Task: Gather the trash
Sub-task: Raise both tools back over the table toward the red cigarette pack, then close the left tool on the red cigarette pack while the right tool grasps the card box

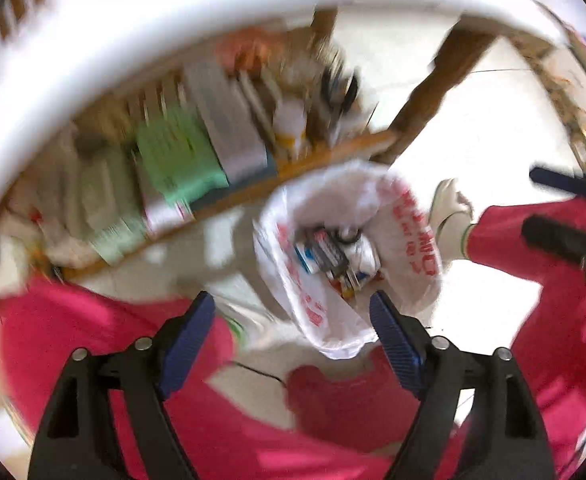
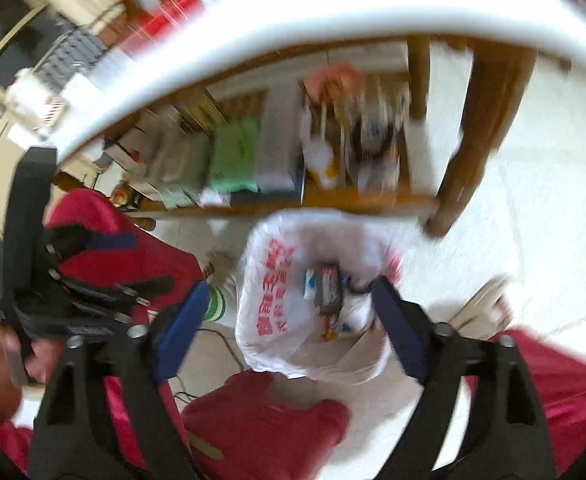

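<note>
A white plastic bag (image 1: 349, 256) with red lettering stands open on the pale floor (image 1: 473, 152), just in front of a low wooden shelf (image 1: 333, 156). Inside it lie bits of trash (image 1: 333, 256): small blue, white and dark packets, too blurred to name. Both views look steeply down into the bag and are smeared by motion. The left tongs (image 1: 293, 316) are spread wide with nothing between their blue pads, hanging above the bag's near edge. The right tongs (image 2: 289, 300) are also spread wide and empty, above the bag's mouth. The shelf is crowded with stacked papers, a green packet (image 2: 235, 156) and other blurred clutter. A thick white curved counter edge (image 2: 333, 16) arcs across the top of both views. The person's red trouser legs (image 1: 541, 272) flank the bag, with a white shoe (image 1: 451, 208) on the floor beside it.
</note>
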Tool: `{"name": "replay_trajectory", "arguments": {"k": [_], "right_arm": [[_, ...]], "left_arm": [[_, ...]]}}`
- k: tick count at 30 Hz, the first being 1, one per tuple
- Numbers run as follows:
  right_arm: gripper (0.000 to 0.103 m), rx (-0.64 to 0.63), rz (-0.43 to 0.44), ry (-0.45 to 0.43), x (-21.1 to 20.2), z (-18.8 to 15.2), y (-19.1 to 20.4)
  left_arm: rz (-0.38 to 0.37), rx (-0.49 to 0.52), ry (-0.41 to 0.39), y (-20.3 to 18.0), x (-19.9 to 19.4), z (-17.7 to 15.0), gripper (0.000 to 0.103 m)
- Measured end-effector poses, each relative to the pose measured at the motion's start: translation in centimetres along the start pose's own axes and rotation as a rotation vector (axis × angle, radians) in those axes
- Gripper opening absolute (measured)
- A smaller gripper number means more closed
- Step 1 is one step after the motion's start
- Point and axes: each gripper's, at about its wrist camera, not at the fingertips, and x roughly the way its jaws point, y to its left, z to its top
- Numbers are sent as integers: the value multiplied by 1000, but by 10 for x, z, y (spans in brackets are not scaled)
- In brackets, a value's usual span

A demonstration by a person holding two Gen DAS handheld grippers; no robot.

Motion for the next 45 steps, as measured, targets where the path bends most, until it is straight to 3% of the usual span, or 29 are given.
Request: {"name": "replay_trajectory", "arguments": {"k": [5,8,11,14,17,25,37,45], "right_arm": [[92,-94,-83,-78,-84,58,13],[94,-54,-50,-123,-124,94,16],[95,-18,-15,-173,-155,126,21],[96,-21,-33,-218,-174,148,30],[96,-50,-49,-220,-181,174,45],[96,-71,-57,-170,-172,224,60],[96,-14,-51,-49,-114,278,54],[96,21,-94,9,-74,299,33]], "left_arm": [[128,212,-175,23,-107,35,90],[142,312,-222,33,-155,60,92],[129,439,-248,33,-190,81,93],[173,522,-288,28,-211,97,93],[137,639,-284,19,-223,108,93],[75,890,-193,0,-191,109,94],[22,968,-74,4,-127,135,94],[17,1002,-24,5,-87,149,94]]}}
